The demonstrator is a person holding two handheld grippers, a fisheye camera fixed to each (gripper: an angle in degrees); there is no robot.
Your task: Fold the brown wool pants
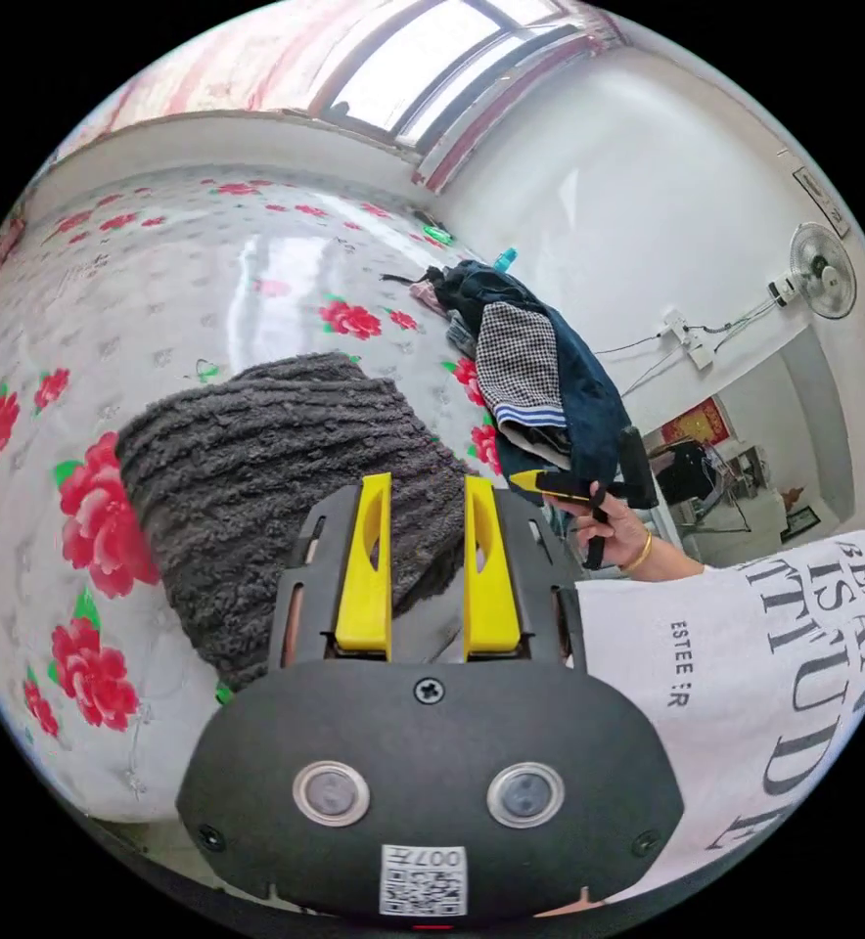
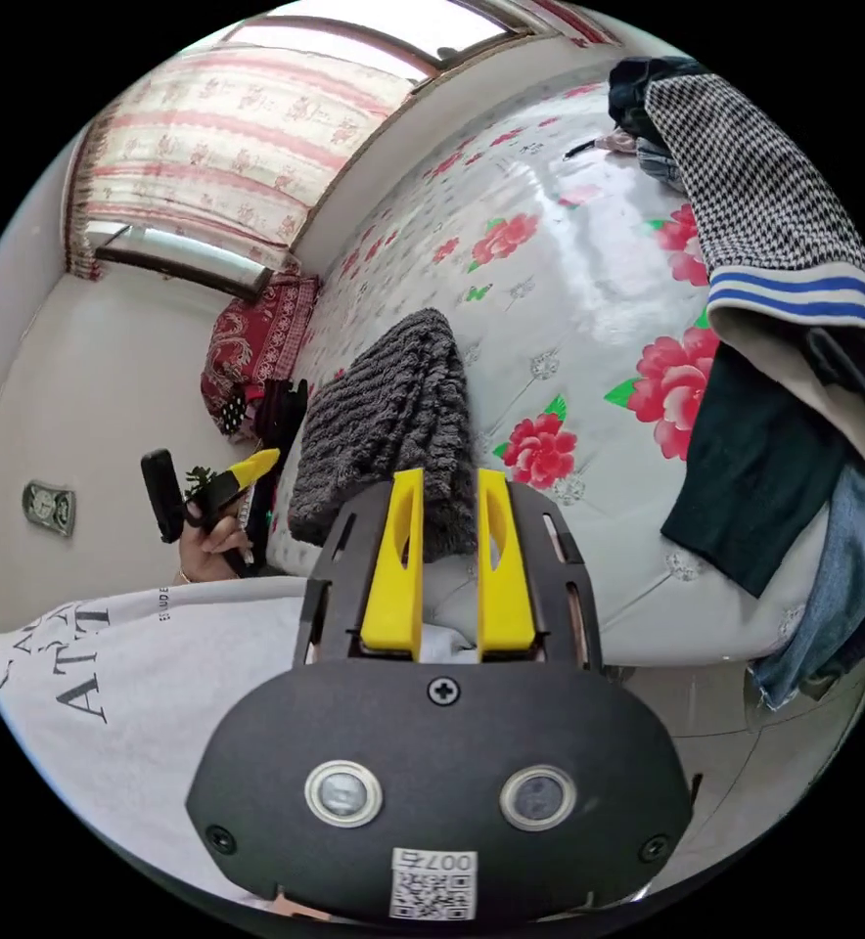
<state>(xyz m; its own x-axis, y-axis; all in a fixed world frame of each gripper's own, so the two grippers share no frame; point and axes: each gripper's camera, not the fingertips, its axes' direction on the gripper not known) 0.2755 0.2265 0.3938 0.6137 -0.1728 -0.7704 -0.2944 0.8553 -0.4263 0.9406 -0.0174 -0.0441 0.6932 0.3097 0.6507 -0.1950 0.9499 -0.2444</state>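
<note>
Resting on the flowery bed, the folded pants wait

Lying folded on the bed (image 1: 207,274), the brown wool pants (image 1: 286,469) sit near its front edge, at about 10 o'clock from the left tongs (image 1: 431,562) in the left gripper view. The yellow jaws of the left tongs stand a little apart and hold nothing. At 3 o'clock, a hand (image 1: 614,533) holds the right tongs (image 1: 550,482) in the air beside a pile of clothes (image 1: 540,391).

In the right gripper view, a hand (image 2: 207,548) holds up the left tongs at 9 o'clock. The pants lie just past the right tongs (image 2: 449,562), at 12 o'clock. Its jaws stand a little apart too, with nothing between them. The pile of clothes hangs over the bed's edge at 3 o'clock.
</note>
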